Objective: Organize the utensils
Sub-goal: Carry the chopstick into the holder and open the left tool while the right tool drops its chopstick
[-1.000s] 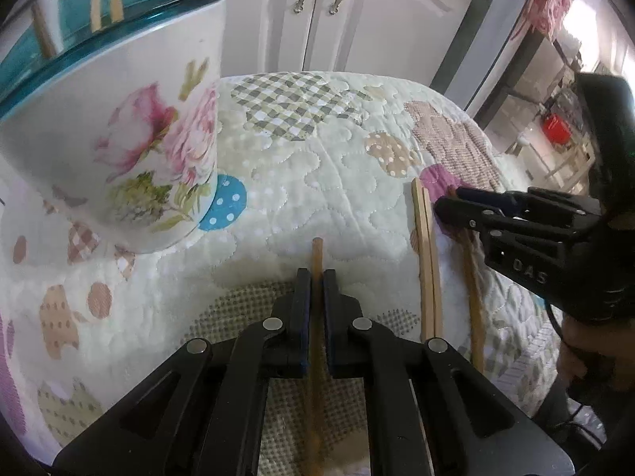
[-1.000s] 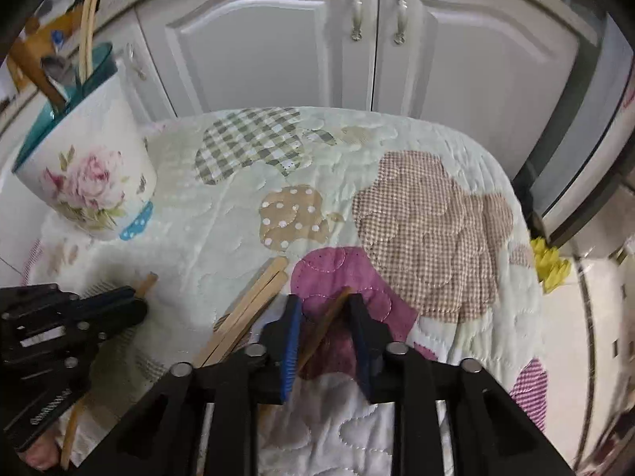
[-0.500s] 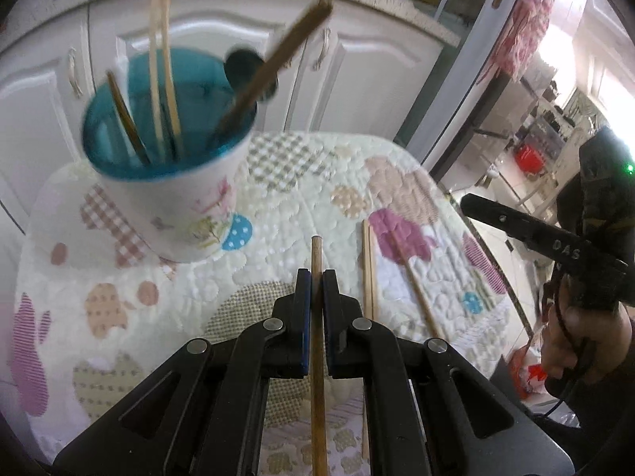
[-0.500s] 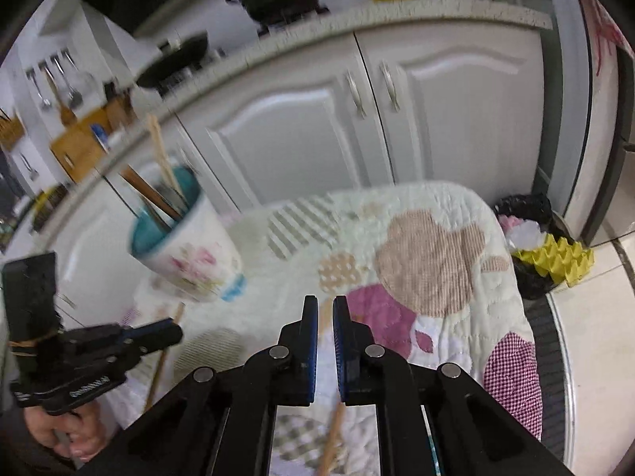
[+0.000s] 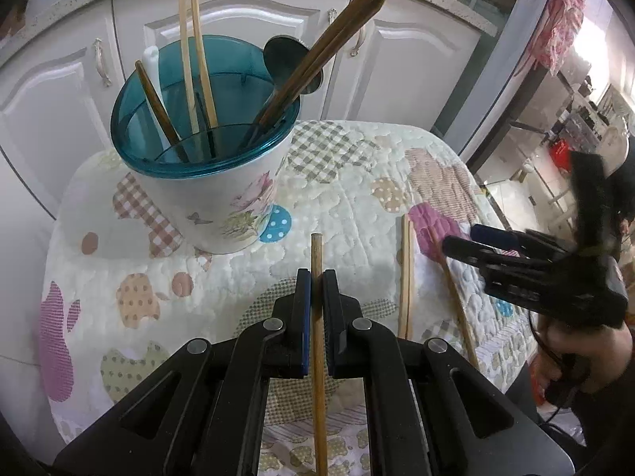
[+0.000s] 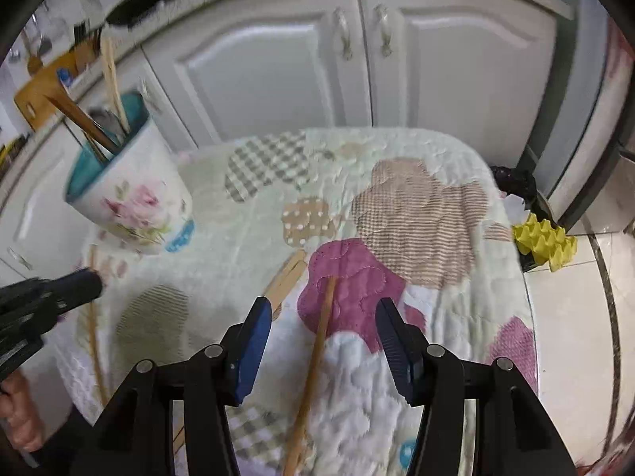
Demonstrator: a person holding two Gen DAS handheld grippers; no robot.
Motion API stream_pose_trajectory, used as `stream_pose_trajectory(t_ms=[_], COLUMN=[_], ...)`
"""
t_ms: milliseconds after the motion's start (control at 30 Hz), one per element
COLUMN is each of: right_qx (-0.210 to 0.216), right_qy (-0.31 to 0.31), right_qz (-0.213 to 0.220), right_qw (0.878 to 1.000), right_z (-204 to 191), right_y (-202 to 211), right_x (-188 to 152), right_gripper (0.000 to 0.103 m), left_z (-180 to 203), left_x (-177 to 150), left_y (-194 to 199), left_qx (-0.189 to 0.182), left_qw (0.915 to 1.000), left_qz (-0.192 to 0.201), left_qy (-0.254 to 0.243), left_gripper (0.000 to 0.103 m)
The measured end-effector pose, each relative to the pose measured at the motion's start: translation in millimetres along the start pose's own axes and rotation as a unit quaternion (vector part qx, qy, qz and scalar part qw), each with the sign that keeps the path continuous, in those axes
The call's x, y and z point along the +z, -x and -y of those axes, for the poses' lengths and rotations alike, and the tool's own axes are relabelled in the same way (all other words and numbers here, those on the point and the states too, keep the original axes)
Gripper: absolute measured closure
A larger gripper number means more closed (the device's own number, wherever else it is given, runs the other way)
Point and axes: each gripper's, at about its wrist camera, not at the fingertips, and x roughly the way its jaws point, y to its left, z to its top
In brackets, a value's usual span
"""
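One chopstick (image 5: pixel 317 277) is pinched in my left hand-held gripper (image 5: pixel 313 277), so I should tip it upright over the cup (image 5: pixel 206 182), while my right hand-held gripper (image 6: pixel 323 317), spread wide and empty, straddles another stick (image 6: pixel 317 341).

The right tongs (image 6: pixel 323 341) were shut half a second ago, and now they are wide open over a brown stick (image 6: pixel 317 351) lying on the quilt (image 6: pixel 456 317). The left tongs (image 5: pixel 313 305) have lifted their own stick (image 5: pixel 317 317) higher, so the cup (image 5: pixel 206 182) (with its blue rim) now shows from above.
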Motion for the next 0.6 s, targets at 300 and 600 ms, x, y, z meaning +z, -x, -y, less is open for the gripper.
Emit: stream_pose_trajectory(t_ms=[300,600], right_qx=[-0.059,0.002], right_qy=[0.070,0.025], right_qz=[-0.053,-0.035], right_qw=[0.994,0.999], right_z=[-17,5], right_y=[-40,-25], right_x=[8,20], right_gripper=[0.058,0.099], left_z=[-4,-15], left_x=[0,-4], left_y=[-9,3], left_qx=[0.005,-0.024], left_qw=[0.9999,0.9995], left_qz=[-0.010,0.006], left_qy=[0.005,0.019], left_gripper=[0.099,0.099])
